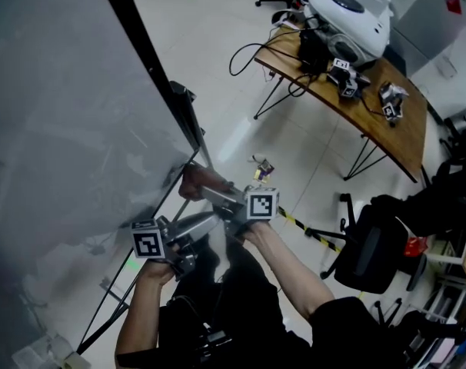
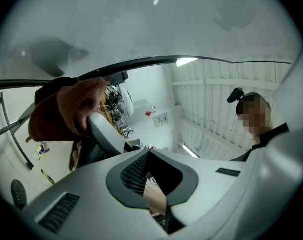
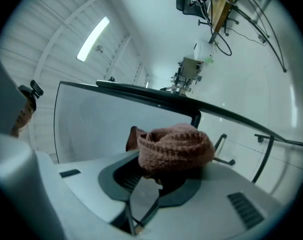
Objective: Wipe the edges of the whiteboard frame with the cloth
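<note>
The whiteboard (image 1: 56,106) fills the left of the head view, its black frame (image 1: 144,44) running down to a lower corner. A brown knitted cloth (image 1: 196,181) is pressed at that corner, with my right gripper (image 1: 210,192) shut on it. In the right gripper view the cloth (image 3: 174,147) bulges over the jaws, just below the frame (image 3: 156,98). My left gripper (image 1: 204,223) hangs just below the right one; its jaws meet with nothing between them (image 2: 149,156). The left gripper view also shows the cloth (image 2: 66,109) under the frame (image 2: 141,61).
The board's black stand legs (image 1: 110,314) reach down to the floor at my left. A wooden table (image 1: 402,141) with devices and cables stands at the upper right. An office chair (image 1: 367,244) and a yellow-black floor tape (image 1: 298,223) lie to my right.
</note>
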Action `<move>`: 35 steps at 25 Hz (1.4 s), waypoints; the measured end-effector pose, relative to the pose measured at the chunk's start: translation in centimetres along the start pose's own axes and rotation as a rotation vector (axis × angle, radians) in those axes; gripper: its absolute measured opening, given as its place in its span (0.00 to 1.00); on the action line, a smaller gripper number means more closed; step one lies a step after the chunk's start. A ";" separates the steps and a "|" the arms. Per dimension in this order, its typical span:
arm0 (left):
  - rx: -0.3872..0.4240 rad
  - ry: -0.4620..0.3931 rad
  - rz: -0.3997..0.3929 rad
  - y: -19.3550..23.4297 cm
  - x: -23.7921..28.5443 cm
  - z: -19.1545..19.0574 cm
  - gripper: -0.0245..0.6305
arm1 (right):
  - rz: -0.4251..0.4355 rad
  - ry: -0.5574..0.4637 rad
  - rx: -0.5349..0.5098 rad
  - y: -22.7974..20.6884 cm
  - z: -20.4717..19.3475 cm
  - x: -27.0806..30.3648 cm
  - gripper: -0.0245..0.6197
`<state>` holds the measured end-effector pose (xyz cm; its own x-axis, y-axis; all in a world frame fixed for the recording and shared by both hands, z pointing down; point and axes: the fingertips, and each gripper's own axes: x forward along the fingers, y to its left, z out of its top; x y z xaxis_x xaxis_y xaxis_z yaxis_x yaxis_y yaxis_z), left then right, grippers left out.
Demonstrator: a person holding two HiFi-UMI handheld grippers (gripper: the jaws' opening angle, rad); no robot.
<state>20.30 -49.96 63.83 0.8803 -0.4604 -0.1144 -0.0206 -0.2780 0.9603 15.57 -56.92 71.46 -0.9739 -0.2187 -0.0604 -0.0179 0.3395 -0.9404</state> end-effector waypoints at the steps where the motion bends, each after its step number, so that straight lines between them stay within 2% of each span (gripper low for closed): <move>1: -0.003 0.002 -0.004 -0.3 0.1 -0.1 0.03 | -0.002 -0.011 0.019 0.5 0.4 -0.8 0.17; 6: 0.039 0.006 -0.065 -3.4 1.8 0.1 0.03 | 0.024 -0.059 0.076 3.8 2.5 -3.6 0.17; 11: 0.017 -0.003 -0.080 -5.4 3.7 0.5 0.03 | 0.079 -0.103 0.065 7.7 4.9 -5.4 0.17; 15: 0.015 -0.024 -0.040 -6.7 3.9 1.2 0.03 | 0.131 -0.134 0.073 10.6 6.1 -5.9 0.17; 18: 0.076 -0.021 -0.006 -8.4 3.7 2.1 0.03 | 0.169 -0.144 0.061 12.9 6.5 -6.1 0.17; 22: 0.098 0.008 -0.016 -10.7 3.5 2.6 0.03 | 0.200 -0.181 0.024 16.0 6.9 -6.1 0.17; 30: 0.075 0.092 -0.086 -15.0 1.8 0.2 0.03 | 0.209 -0.283 -0.051 22.1 5.0 -6.5 0.17; 35: 0.081 0.105 -0.135 -19.1 -1.9 -2.4 0.03 | 0.192 -0.345 -0.098 26.5 0.5 -6.2 0.17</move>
<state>20.15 -41.70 46.36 0.9221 -0.3253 -0.2095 0.0666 -0.3998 0.9142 21.27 -47.01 46.80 -0.8287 -0.4319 -0.3560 0.1190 0.4856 -0.8661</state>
